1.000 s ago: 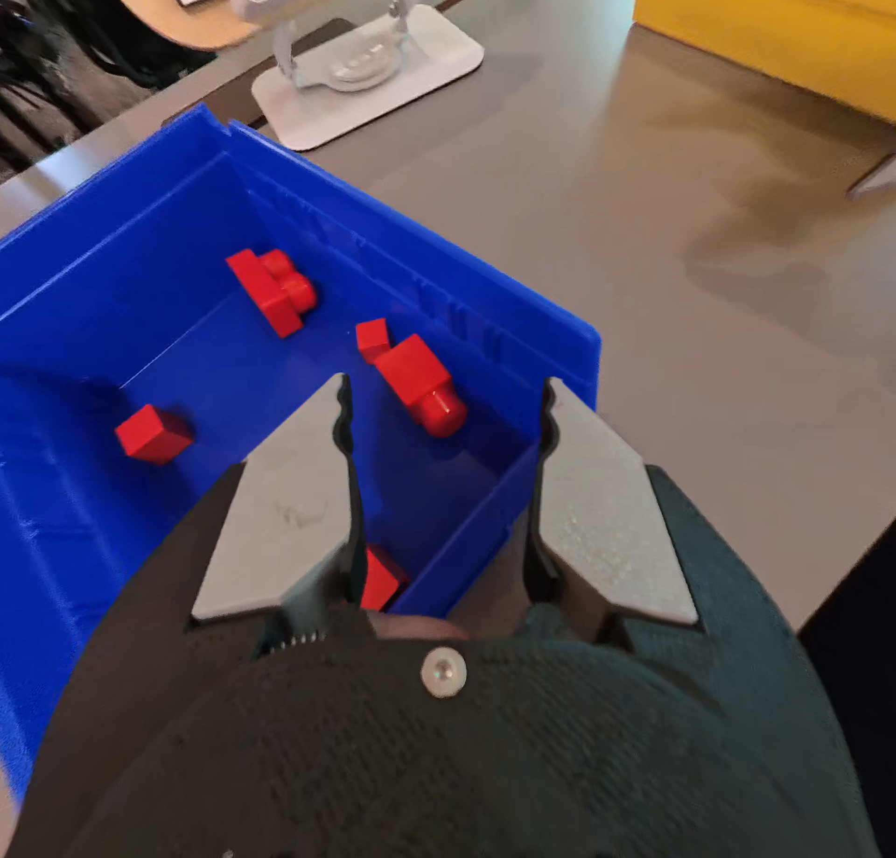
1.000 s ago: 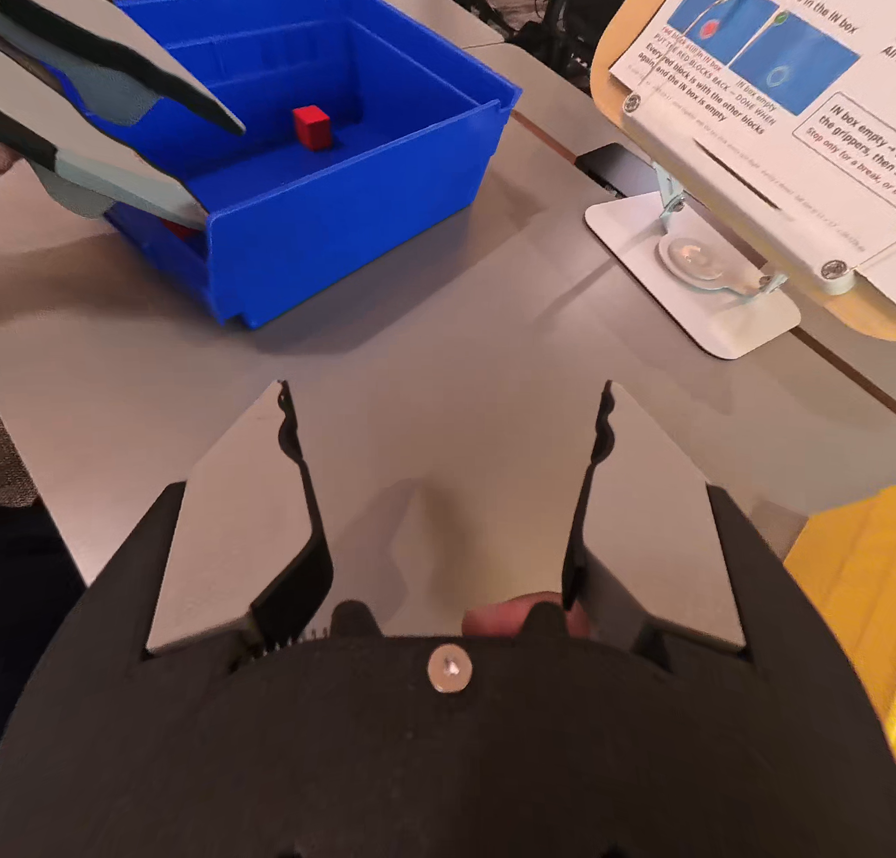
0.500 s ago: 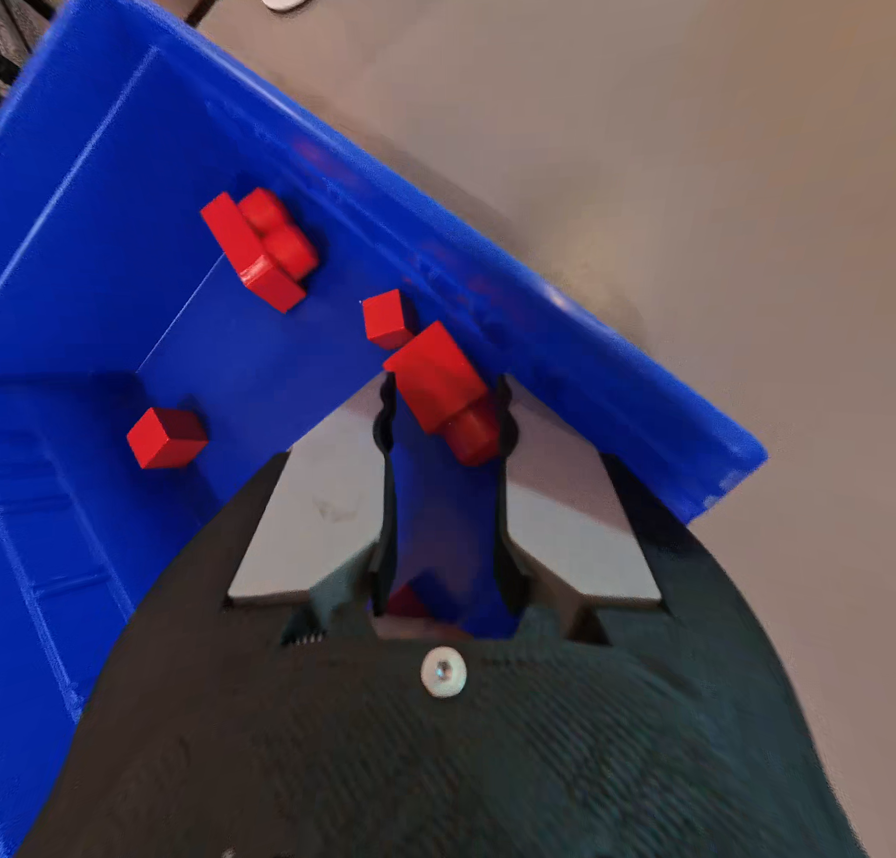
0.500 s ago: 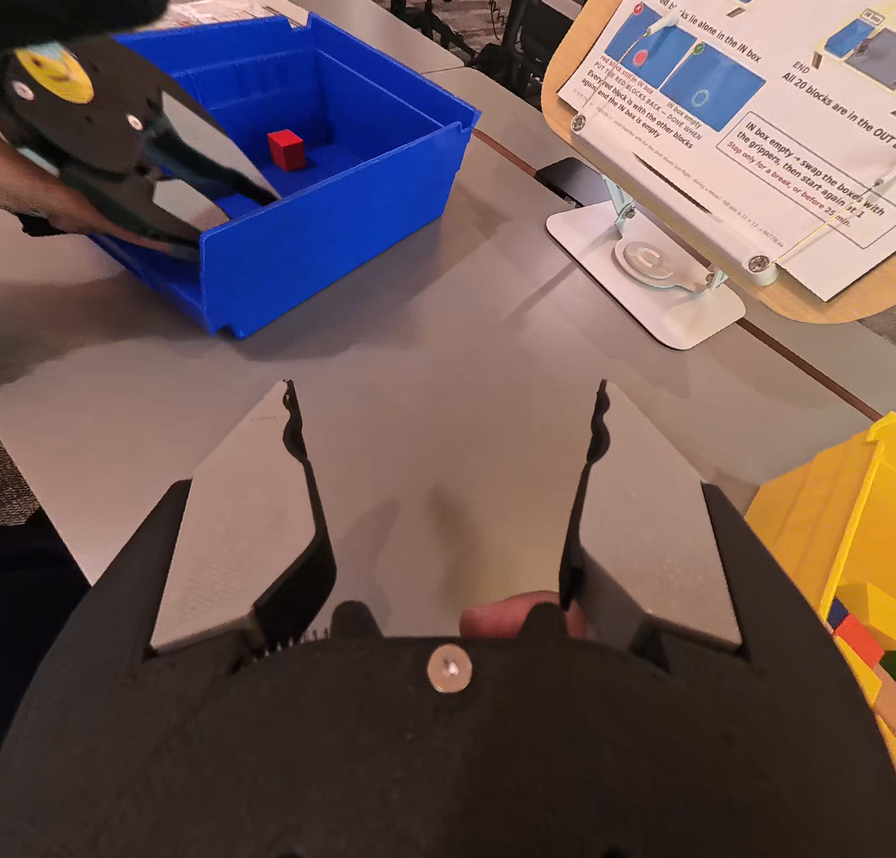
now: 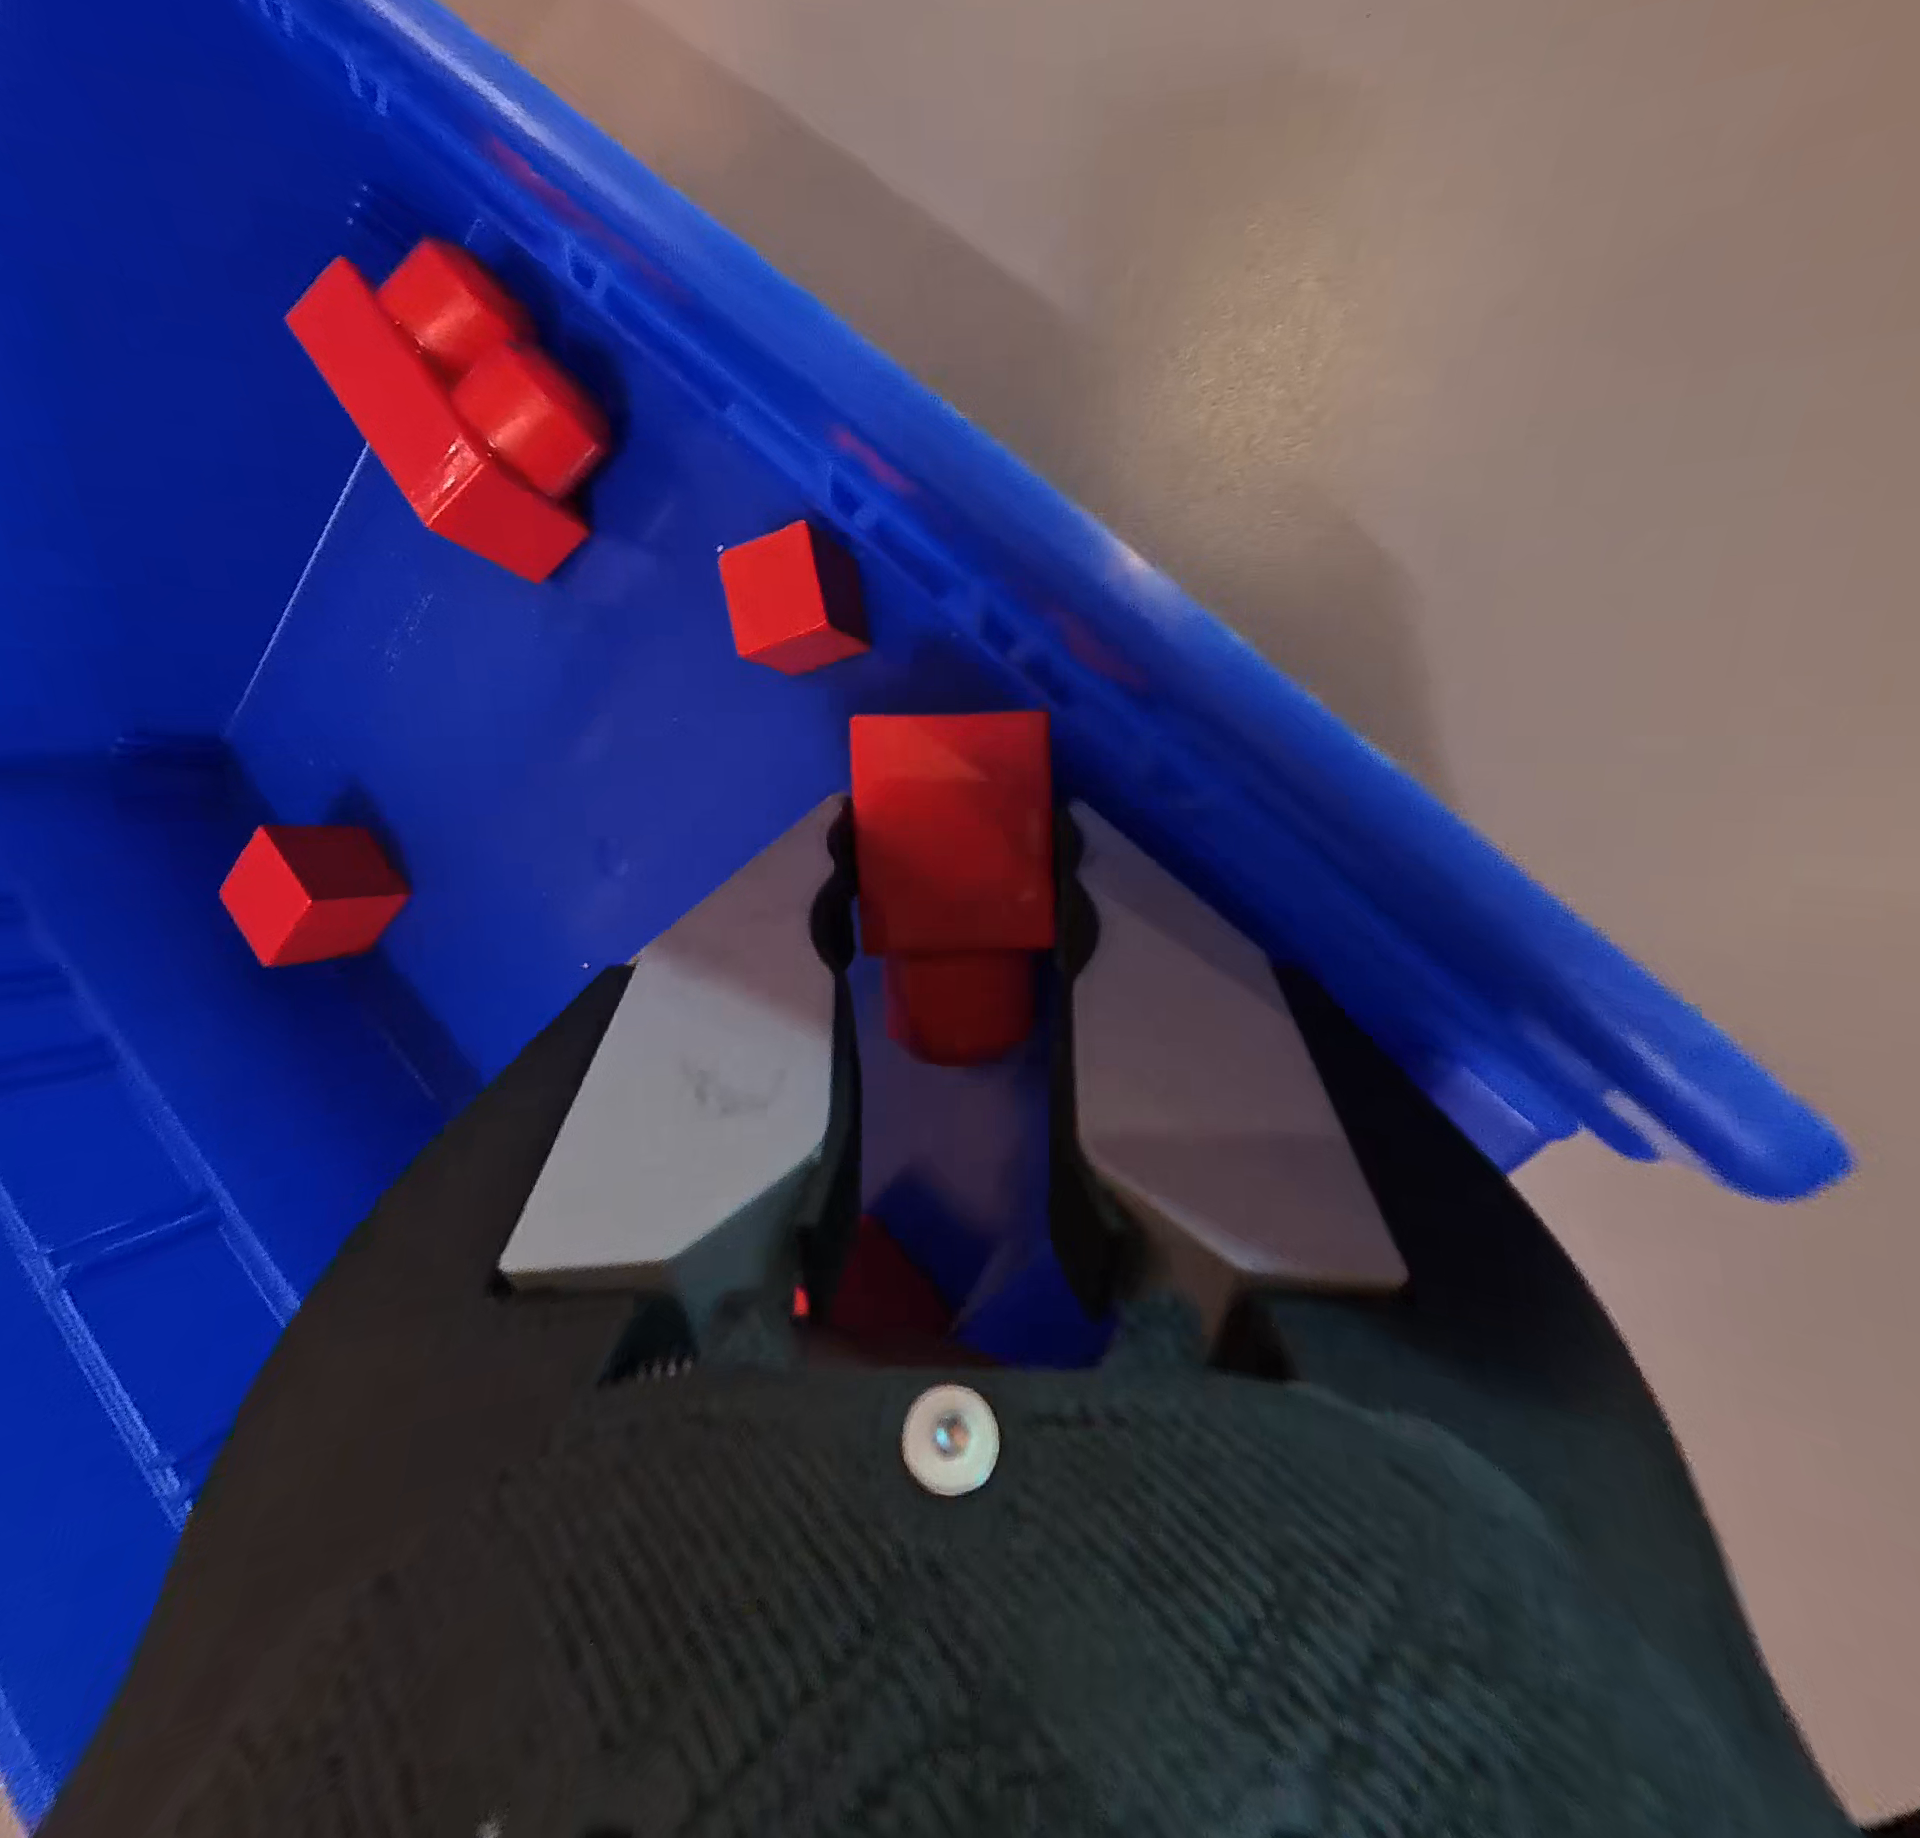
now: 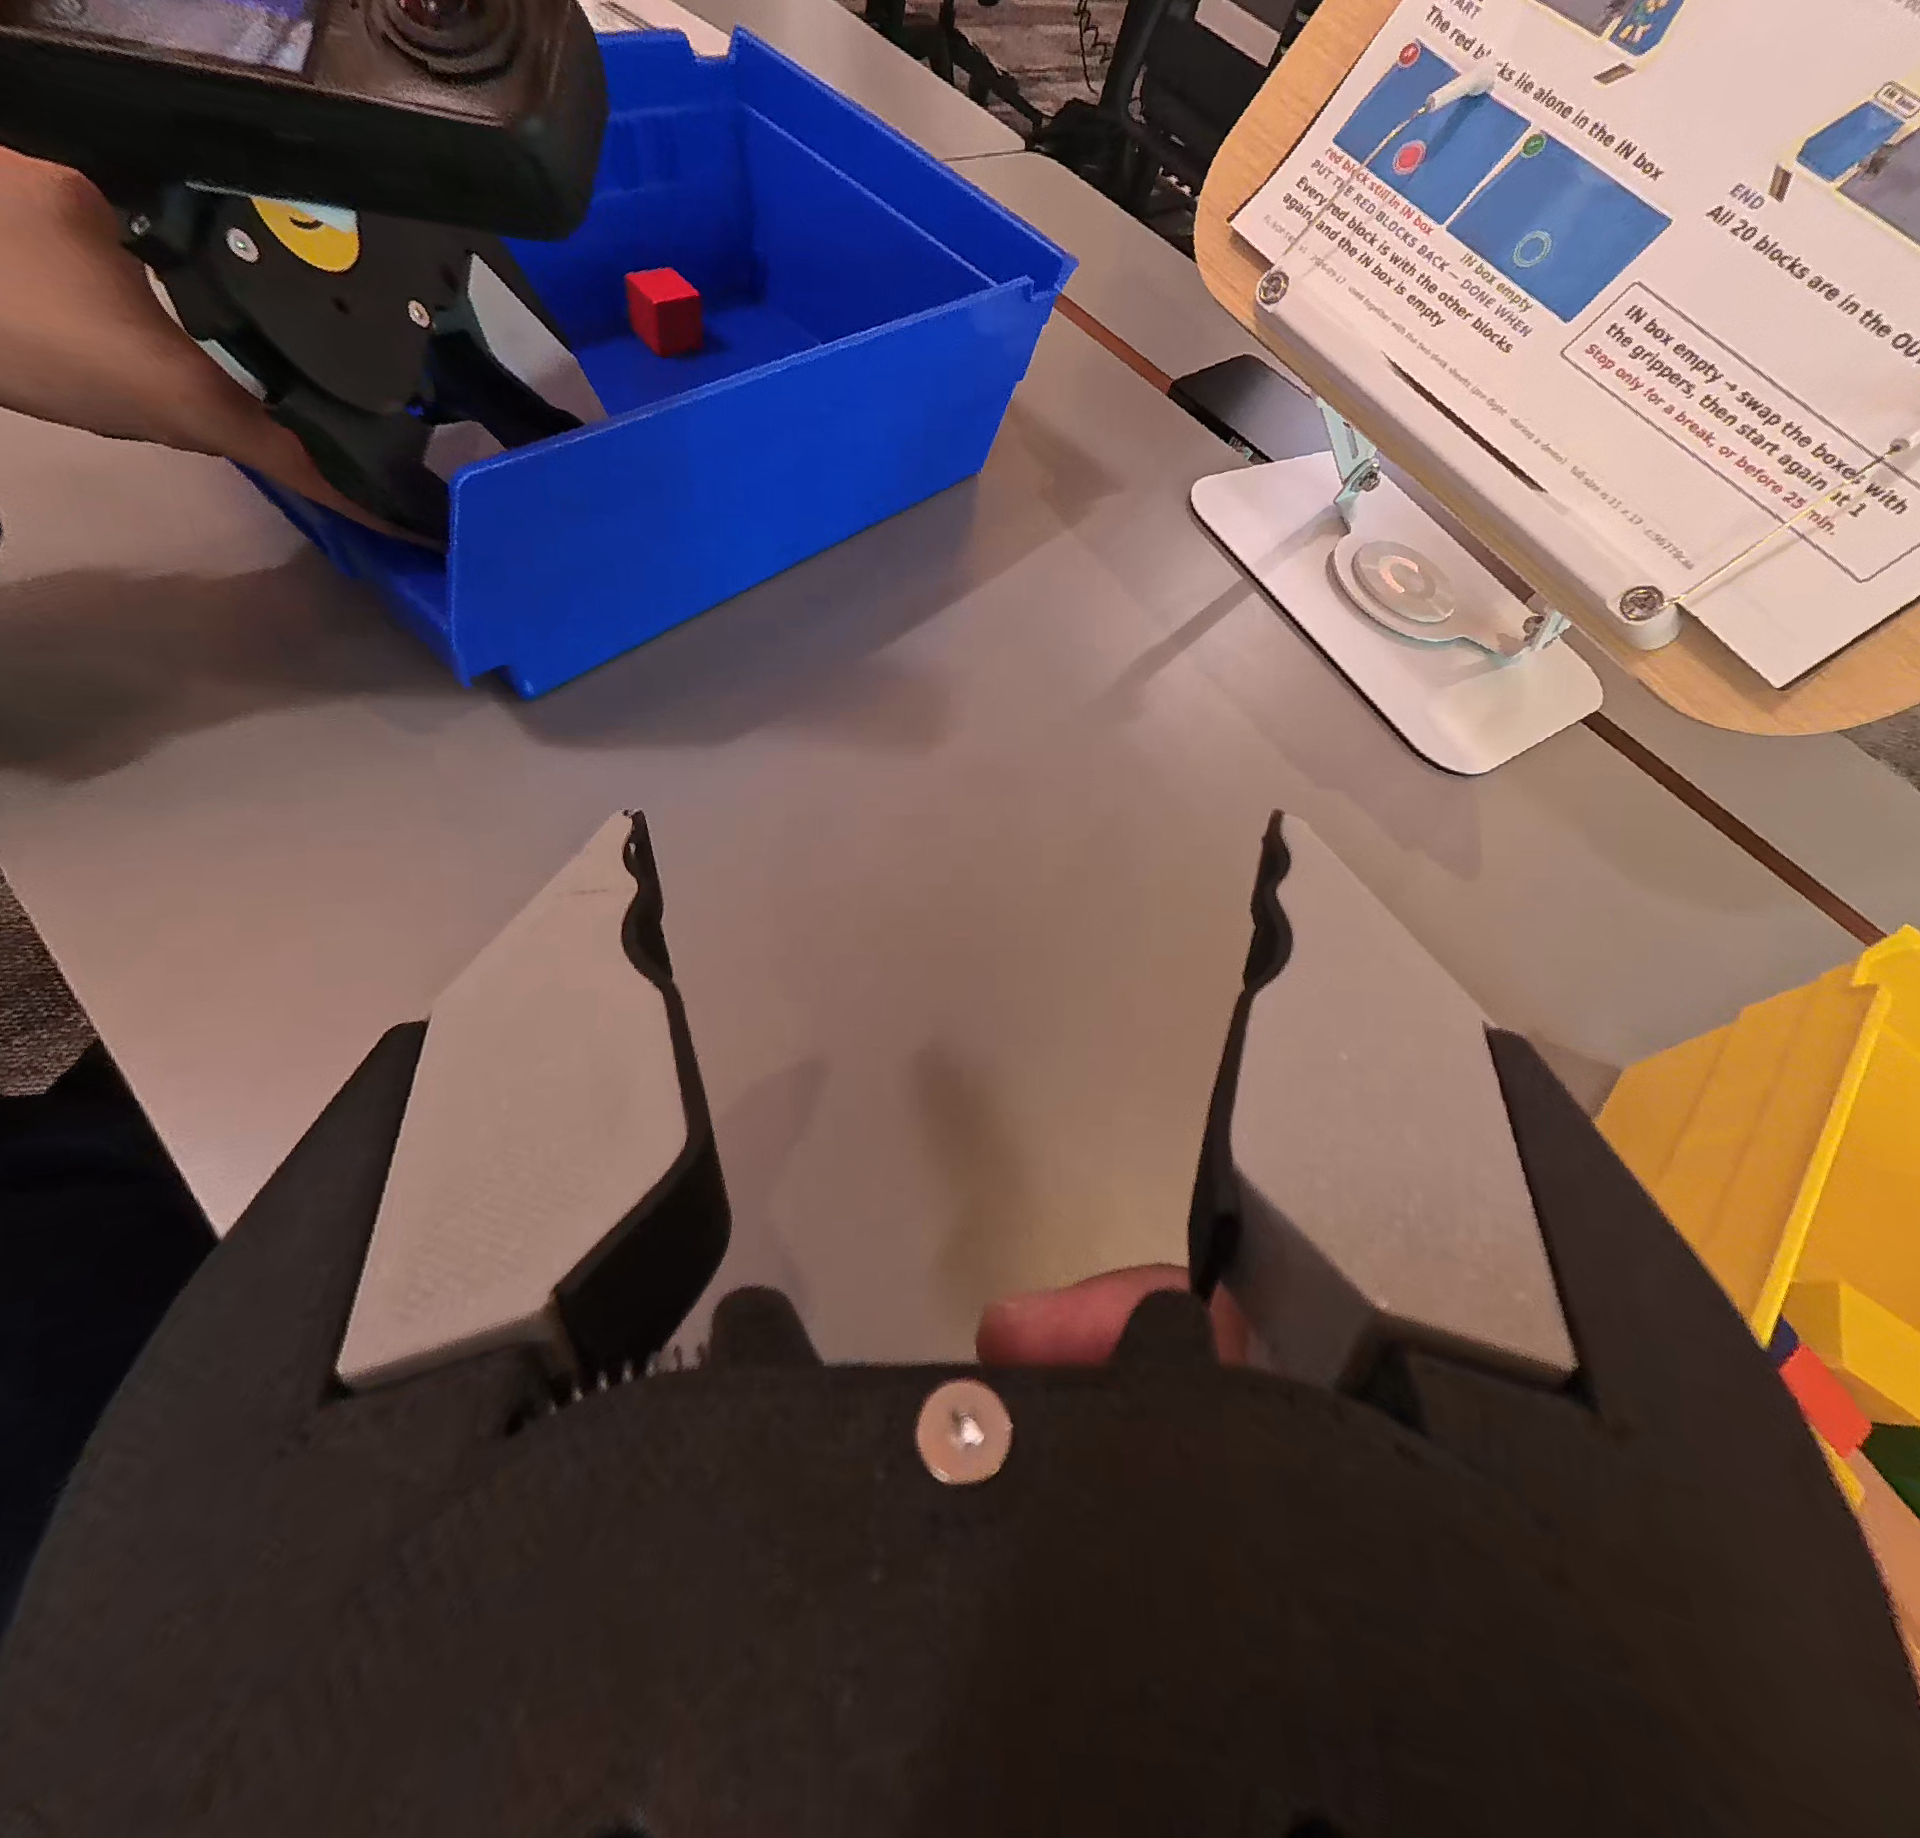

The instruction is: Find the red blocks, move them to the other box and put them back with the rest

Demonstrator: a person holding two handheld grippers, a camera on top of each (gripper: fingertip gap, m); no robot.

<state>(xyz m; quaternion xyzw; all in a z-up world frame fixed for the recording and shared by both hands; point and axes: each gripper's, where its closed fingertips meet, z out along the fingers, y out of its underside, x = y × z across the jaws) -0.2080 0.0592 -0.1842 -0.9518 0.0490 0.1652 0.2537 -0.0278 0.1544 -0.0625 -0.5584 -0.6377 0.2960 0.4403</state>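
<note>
My left gripper is inside the blue box, shut on a red rectangular block; both pads press its sides, beside the box's right wall. A red cylinder lies just below that block between the fingers. Other red blocks lie on the box floor: a long one with two round pieces and two small cubes. My right gripper is open and empty above the grey table. The right wrist view shows the blue box, one red cube and the left gripper reaching in.
A yellow box with mixed coloured blocks stands at the right edge. A white stand carries an instruction board at the back right. A hand holds the left gripper.
My left gripper dropped into the blue box and its jaws closed from wide open onto the red rectangular block, which turned to line up with the fingers. My right gripper stayed open and shifted slightly.
</note>
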